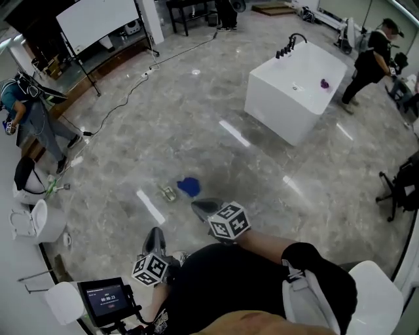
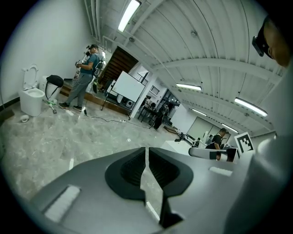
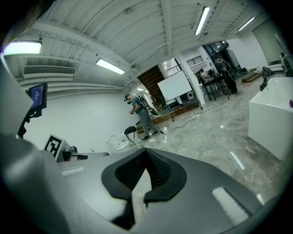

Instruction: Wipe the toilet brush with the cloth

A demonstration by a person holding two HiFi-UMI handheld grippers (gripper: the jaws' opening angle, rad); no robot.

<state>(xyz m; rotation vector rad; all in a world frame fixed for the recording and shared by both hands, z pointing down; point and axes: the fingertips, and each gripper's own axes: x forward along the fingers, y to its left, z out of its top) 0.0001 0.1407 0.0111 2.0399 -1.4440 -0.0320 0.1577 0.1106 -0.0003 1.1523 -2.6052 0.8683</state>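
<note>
The left hand-held gripper [image 1: 155,234] and right hand-held gripper [image 1: 201,207] hover empty, jaws nearly together. The blue cloth [image 1: 190,186] lies on the floor [image 1: 196,131] just ahead of the right one; reaching in unopened would likely shove it, not lift it.

Head view tally, kinds and numbers.

Claws: two, my left claw [image 1: 155,234] and my right claw [image 1: 198,207]. Blue cloth [image 1: 190,186]: one, on the floor [image 1: 196,124]. Small object [image 1: 169,193] just beside the cloth: one, too small for me to name. White bathtub [image 1: 294,91]: one, with one purple item [image 1: 325,84] on its rim. Toilet [image 1: 29,222]: one I can be sure of. Whiteboard [image 1: 98,19]: one. Small screen [image 1: 105,298]: one. Other people: three, a person at left [image 1: 29,118], a person at far right [image 1: 370,62], and a pair of legs [image 1: 226,14] at top.
</note>
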